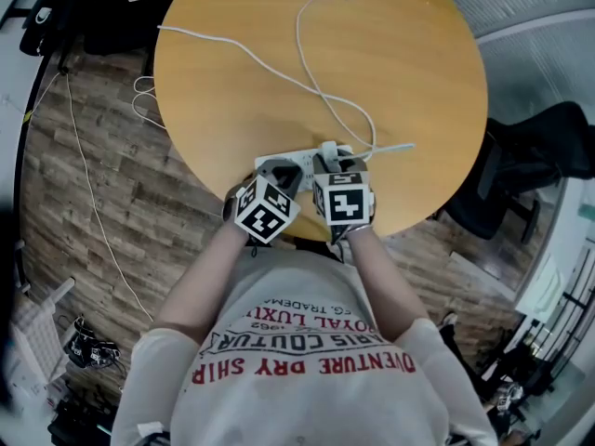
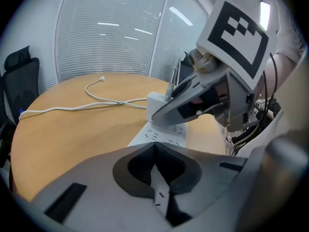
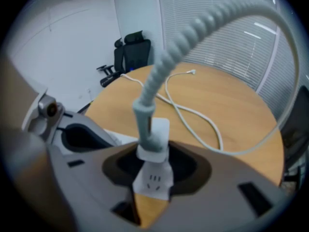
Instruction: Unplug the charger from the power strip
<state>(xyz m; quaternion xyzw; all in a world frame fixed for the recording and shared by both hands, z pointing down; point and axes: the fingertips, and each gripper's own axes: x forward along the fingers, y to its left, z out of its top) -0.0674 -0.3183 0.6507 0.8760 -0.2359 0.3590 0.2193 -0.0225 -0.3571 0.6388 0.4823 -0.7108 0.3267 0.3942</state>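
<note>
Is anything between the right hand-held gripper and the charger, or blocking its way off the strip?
Nothing visible. The charger already sits between the jaws of the right hand-held gripper; only its own cable arcs above. The left hand-held gripper sits beside it over the power strip.

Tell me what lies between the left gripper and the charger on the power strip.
A bare stretch of the power strip, empty sockets showing, separates the left gripper from the charger; the left gripper view shows it.
</note>
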